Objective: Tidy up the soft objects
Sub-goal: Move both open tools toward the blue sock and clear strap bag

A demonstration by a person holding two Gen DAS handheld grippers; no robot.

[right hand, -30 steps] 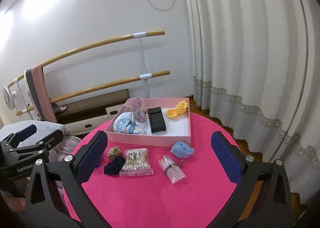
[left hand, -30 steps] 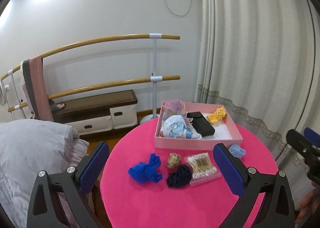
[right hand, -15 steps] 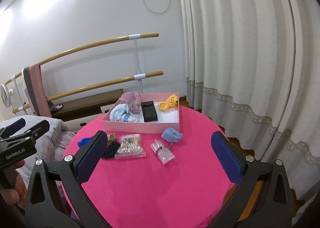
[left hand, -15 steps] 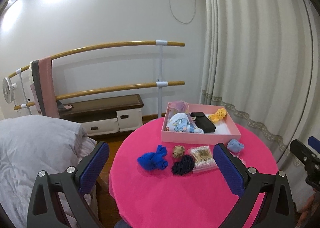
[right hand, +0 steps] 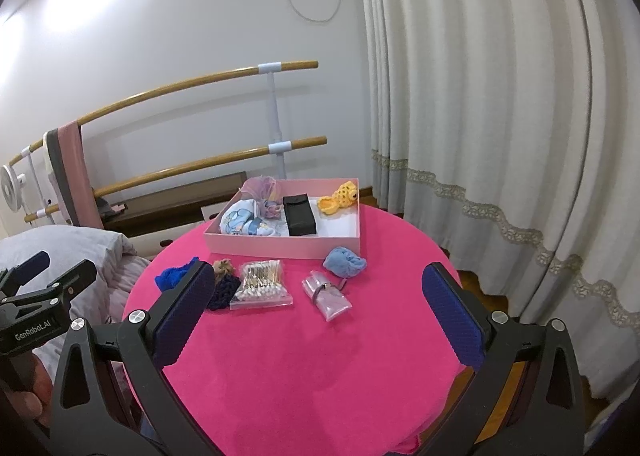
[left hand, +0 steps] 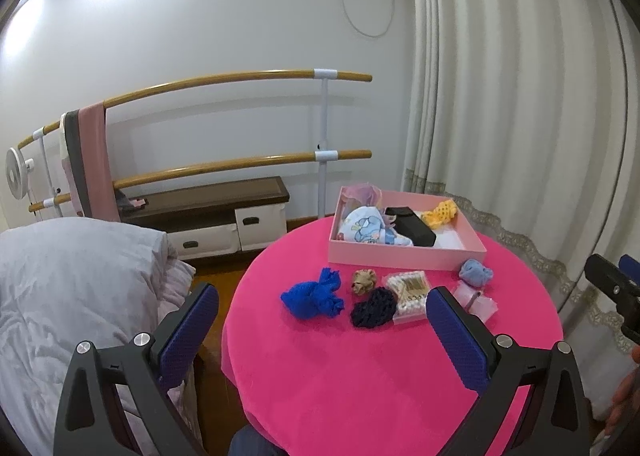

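Observation:
A pink box (left hand: pixel 404 259) (right hand: pixel 280 246) stands at the far side of the round pink table (left hand: pixel 360 376) (right hand: pixel 320 376). It holds a printed cloth bundle (left hand: pixel 370 230), a black pouch (right hand: pixel 299 213), a yellow knit toy (right hand: pixel 340 197) and a lilac mesh piece (right hand: pixel 260 189). In front of it lie a bright blue cloth (left hand: pixel 314 296), a tan scrunchie (left hand: pixel 363 280), a dark navy knit piece (left hand: pixel 372 310) and a light blue cloth (right hand: pixel 345 262). My left gripper (left hand: pixel 320 328) and right gripper (right hand: pixel 316 308) are both open, held above the near table edge, holding nothing.
A bag of cotton swabs (right hand: pixel 262 284) and a small clear packet (right hand: pixel 328 294) lie among the soft items. Bedding (left hand: pixel 72 296) sits left of the table, curtains (right hand: pixel 500 135) to the right, and a wooden double rail (left hand: pixel 240 79) and low cabinet (left hand: pixel 208 215) behind.
Both grippers have pulled back and risen, so the table and box look smaller and farther away. The objects have not moved.

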